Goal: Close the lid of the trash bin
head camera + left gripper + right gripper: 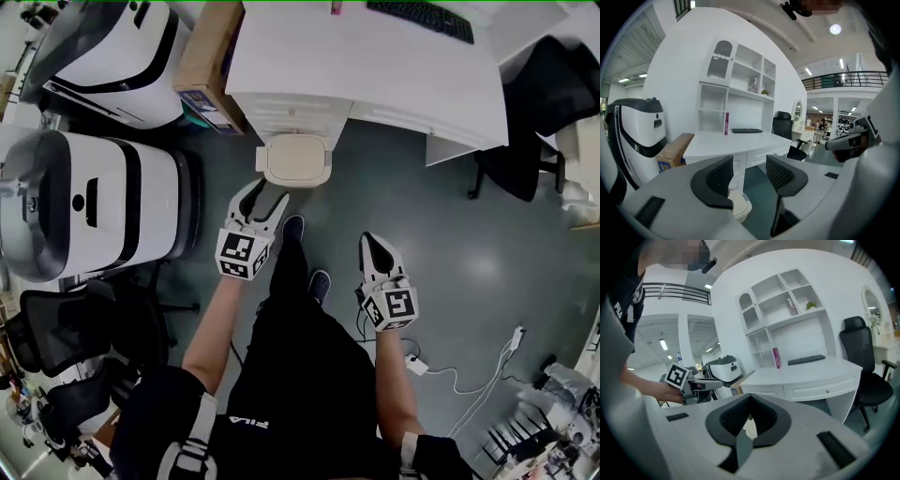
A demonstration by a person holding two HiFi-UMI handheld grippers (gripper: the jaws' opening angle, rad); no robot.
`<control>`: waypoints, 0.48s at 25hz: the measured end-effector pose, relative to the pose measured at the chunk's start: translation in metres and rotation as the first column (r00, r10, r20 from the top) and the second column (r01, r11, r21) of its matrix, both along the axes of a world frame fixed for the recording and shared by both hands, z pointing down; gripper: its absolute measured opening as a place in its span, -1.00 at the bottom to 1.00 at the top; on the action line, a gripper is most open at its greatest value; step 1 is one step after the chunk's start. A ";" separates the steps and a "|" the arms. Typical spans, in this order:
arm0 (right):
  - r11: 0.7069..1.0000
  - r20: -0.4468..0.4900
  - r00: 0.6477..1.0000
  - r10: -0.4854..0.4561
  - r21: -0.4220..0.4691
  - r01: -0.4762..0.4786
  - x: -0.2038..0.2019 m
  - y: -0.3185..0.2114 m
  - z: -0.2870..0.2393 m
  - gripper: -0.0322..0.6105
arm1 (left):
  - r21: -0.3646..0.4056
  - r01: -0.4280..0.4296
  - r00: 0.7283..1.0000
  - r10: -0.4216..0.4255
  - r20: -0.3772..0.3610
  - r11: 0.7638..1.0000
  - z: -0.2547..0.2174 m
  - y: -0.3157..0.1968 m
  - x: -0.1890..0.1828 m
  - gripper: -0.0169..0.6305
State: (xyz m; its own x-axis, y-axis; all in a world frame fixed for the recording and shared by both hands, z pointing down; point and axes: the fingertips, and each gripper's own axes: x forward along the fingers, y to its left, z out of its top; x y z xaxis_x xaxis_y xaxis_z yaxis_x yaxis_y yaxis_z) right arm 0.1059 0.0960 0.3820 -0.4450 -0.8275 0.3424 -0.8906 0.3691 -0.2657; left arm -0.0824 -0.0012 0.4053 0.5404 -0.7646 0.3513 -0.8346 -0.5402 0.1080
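Note:
The trash bin (295, 157) stands on the floor against the white desk, its cream lid lying flat on top. My left gripper (267, 195) hovers just in front of the bin and above it, open, with nothing between its pads. In the left gripper view (749, 165) the bin's lid (739, 205) shows low down below the spread jaws. My right gripper (369, 242) is held further back and to the right, shut and empty. Its pads (736, 416) meet in the right gripper view, and a sliver of the bin (750, 426) shows through the small gap beneath them.
A white desk (375, 66) with a keyboard (422, 19) rises behind the bin, with a cardboard box (206, 56) at its left. Large white machines (94, 197) fill the left side. A black office chair (525, 141) stands at the right, and cables (469, 375) lie on the floor.

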 end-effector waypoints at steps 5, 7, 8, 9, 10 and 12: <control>0.998 0.000 1.000 -0.016 0.061 0.016 -0.002 0.042 -0.056 -0.88 | 0.075 0.027 0.999 -0.026 -0.024 0.997 -0.083 0.059 -0.015 -0.25; 0.995 -0.012 0.999 -0.038 0.086 0.039 -0.004 0.059 -0.074 -0.88 | 0.106 0.051 0.998 -0.048 -0.036 0.993 -0.111 0.082 -0.021 -0.26; 0.994 -0.016 0.999 -0.046 0.099 0.048 -0.005 0.067 -0.082 -0.88 | 0.118 0.065 0.997 -0.061 -0.043 0.991 -0.123 0.093 -0.024 -0.26; 0.992 -0.015 0.999 -0.051 0.111 0.052 -0.005 0.074 -0.089 -0.88 | 0.129 0.079 0.996 -0.073 -0.049 0.989 -0.134 0.103 -0.027 -0.26; 0.991 -0.010 0.999 -0.053 0.121 0.054 -0.004 0.080 -0.095 -0.88 | 0.138 0.092 0.995 -0.085 -0.054 0.986 -0.144 0.115 -0.030 -0.25; 0.989 0.003 0.999 -0.053 0.141 0.052 -0.003 0.093 -0.108 -0.88 | 0.156 0.110 0.993 -0.101 -0.060 0.982 -0.161 0.138 -0.034 -0.26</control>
